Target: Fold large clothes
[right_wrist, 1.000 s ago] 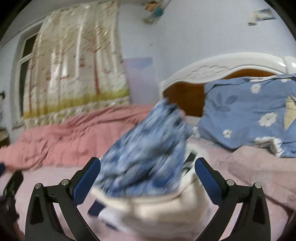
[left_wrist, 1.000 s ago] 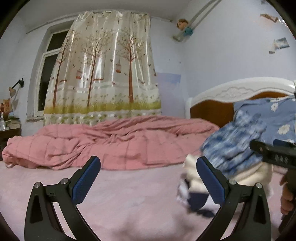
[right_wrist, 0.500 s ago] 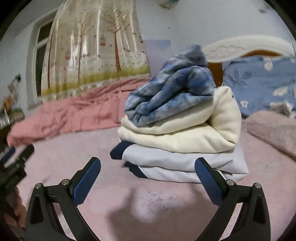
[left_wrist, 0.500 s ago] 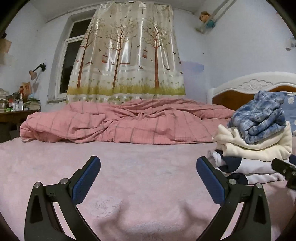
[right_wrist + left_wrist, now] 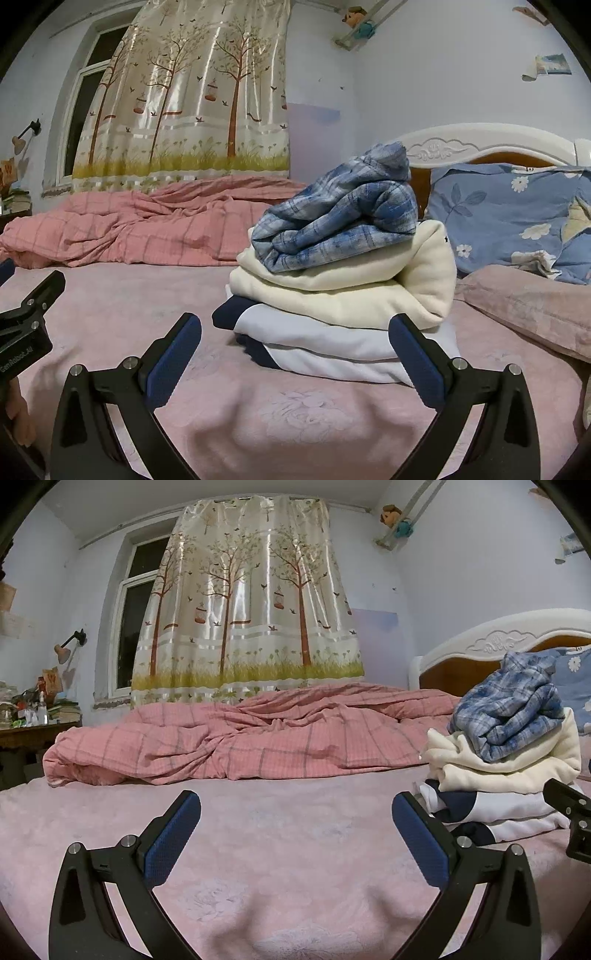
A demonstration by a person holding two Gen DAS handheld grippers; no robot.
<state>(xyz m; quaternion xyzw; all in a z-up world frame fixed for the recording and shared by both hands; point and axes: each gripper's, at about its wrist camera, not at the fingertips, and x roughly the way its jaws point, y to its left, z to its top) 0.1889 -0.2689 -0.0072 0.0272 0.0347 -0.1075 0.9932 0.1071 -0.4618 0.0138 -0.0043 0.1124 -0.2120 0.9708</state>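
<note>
A stack of folded clothes (image 5: 343, 295) sits on the pink bed cover (image 5: 295, 413), toward the headboard (image 5: 476, 146) end of the bed. At the bottom lies a white and navy garment (image 5: 325, 350), on it a thick cream sweater (image 5: 354, 291) folded over, and on top a blue plaid shirt (image 5: 340, 221) bunched loosely rather than flat.

The right gripper (image 5: 295, 354) hovers low over the cover just in front of the stack, its two blue-padded fingers (image 5: 173, 358) spread wide apart and holding nothing; the right-hand finger overlaps the near corner of the white garment in the view, though contact cannot be told. The left gripper (image 5: 295, 834) is also wide apart and empty, pointing across bare cover toward the far side of the bed, with the stack (image 5: 502, 760) off to its right. In the right wrist view the left gripper's black body shows at the left edge.

A rumpled pink checked quilt (image 5: 240, 746) lies along the far side of the bed. A blue flowered pillow (image 5: 506, 218) leans against the headboard, right of the stack. A tree-patterned curtain (image 5: 243, 609) hangs over the window (image 5: 136, 627) behind, and a cluttered desk (image 5: 33, 723) stands at far left.
</note>
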